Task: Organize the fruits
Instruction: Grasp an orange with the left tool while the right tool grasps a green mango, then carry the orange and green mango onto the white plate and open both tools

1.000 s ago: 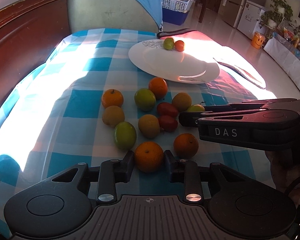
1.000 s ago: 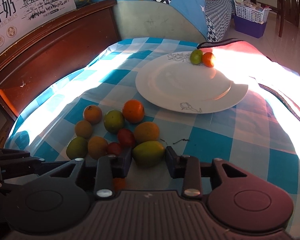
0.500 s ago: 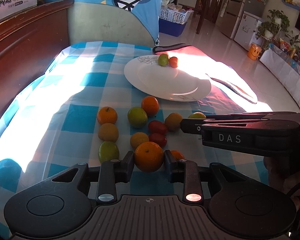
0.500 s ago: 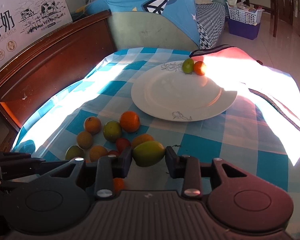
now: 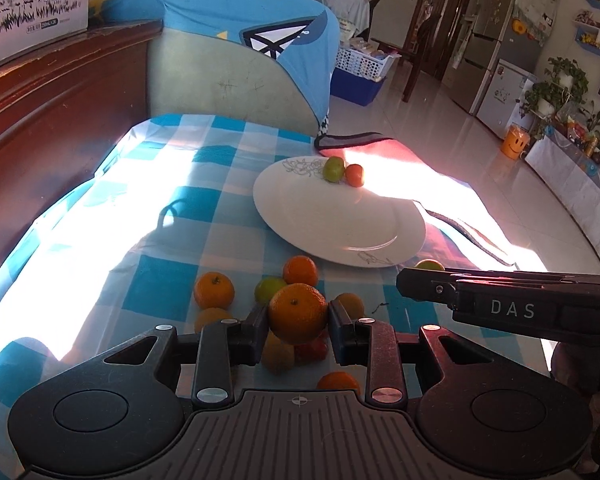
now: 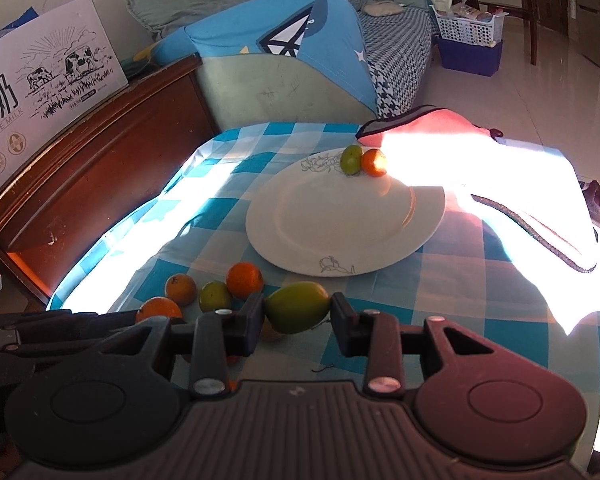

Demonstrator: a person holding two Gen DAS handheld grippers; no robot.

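Note:
My left gripper (image 5: 298,314) is shut on an orange (image 5: 298,312) and holds it above the fruit pile (image 5: 260,292) on the checked cloth. My right gripper (image 6: 298,308) is shut on a green mango (image 6: 296,306), also lifted off the cloth. The white plate (image 5: 340,224) lies beyond the pile and carries a green fruit (image 5: 334,169) and a small orange fruit (image 5: 355,175) at its far rim. The plate (image 6: 340,216) shows in the right wrist view too. The right gripper's body (image 5: 508,306) crosses the left wrist view at the right.
Several oranges and green fruits (image 6: 216,292) lie loose on the blue checked cloth (image 5: 172,200). A red mat (image 6: 460,148) lies right of the plate. A wooden headboard (image 6: 80,168) runs along the left. A padded chair back (image 5: 228,80) stands at the far end.
Both grippers have risen off the cloth with their fruits, the orange in the left and the mango in the right. The pile now lies lower and farther below them.

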